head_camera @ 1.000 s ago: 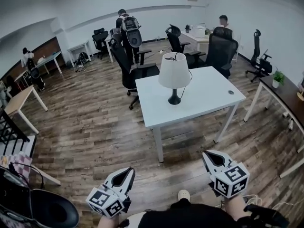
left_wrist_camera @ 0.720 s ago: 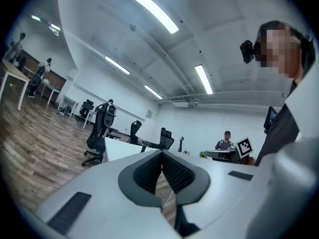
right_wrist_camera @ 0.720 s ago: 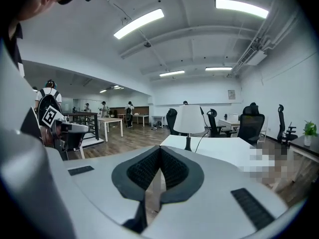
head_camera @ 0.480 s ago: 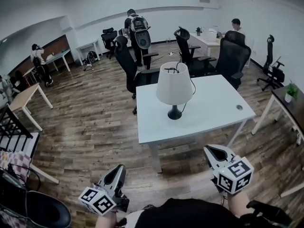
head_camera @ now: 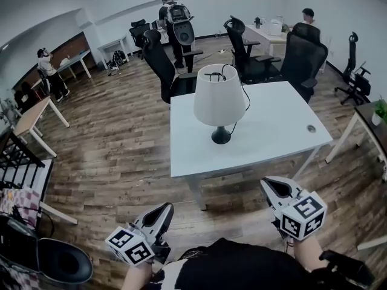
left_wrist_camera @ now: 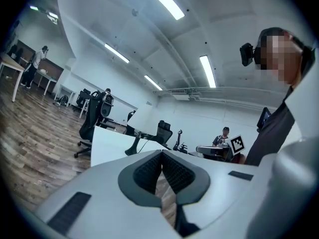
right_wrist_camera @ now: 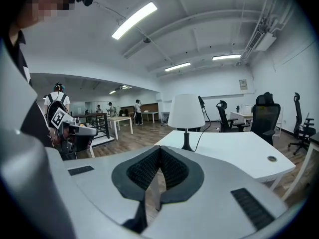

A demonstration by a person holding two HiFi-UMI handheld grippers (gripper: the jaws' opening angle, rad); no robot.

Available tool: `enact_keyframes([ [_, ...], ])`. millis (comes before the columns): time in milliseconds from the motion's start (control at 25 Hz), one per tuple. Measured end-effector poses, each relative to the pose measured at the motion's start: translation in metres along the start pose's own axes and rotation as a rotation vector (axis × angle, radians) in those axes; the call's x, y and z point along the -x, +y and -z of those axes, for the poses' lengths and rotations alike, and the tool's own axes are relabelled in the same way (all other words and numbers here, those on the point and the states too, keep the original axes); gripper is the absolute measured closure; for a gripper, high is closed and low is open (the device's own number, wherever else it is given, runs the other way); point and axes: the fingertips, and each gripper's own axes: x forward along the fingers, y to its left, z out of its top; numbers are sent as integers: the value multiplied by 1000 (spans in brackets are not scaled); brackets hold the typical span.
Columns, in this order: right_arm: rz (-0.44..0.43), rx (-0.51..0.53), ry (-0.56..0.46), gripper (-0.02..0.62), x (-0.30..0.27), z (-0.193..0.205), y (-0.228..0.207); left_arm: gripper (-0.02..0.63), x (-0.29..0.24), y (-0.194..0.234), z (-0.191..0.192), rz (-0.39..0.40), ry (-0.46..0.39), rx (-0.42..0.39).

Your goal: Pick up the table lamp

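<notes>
Lamp [head_camera: 219,101] stands upright on the white table [head_camera: 272,125], with a white shade, black base and a cord trailing off the back. Nothing is touching it.

Left to right in the head view, the left gripper [head_camera: 162,210] is low at the bottom left over the wood floor [head_camera: 109,162], well short of the table. The right gripper [head_camera: 270,185] is at the bottom right, near the table's front edge. Both point up-frame toward the table.

Head view doesn't really show the jaws, but each gripper view does: both pairs are pressed together with nothing between them. Left gripper view is rolled to one side, so the room looks tilted. In it the lamp is small and off to the left, with the shade hard to pick out against the white wall. Right gripper view sits level and gets the whole lamp almost straight ahead above its jaws, with black office chairs [right_wrist_camera: 264,113] off to the right.
</notes>
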Motion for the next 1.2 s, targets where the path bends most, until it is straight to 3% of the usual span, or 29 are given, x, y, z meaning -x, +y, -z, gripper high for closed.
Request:
enact_keyframes([
  [200,-5,-42,11,583,-5,17,-14,594,-16,5,2,-30,1,16],
  [320,11,-73,18,583,-3,27,-23,594,-28,7,-6,3,-45,94],
  [520,41,-125,17,583,-1,37,-40,594,-60,10,-15,32,-52,85],
  [880,103,-156,43,583,-13,42,-79,594,-130,21,-6,119,8,140],
  [1200,118,-149,69,583,-59,29,-110,594,-196,61,-16,141,60,130],
])
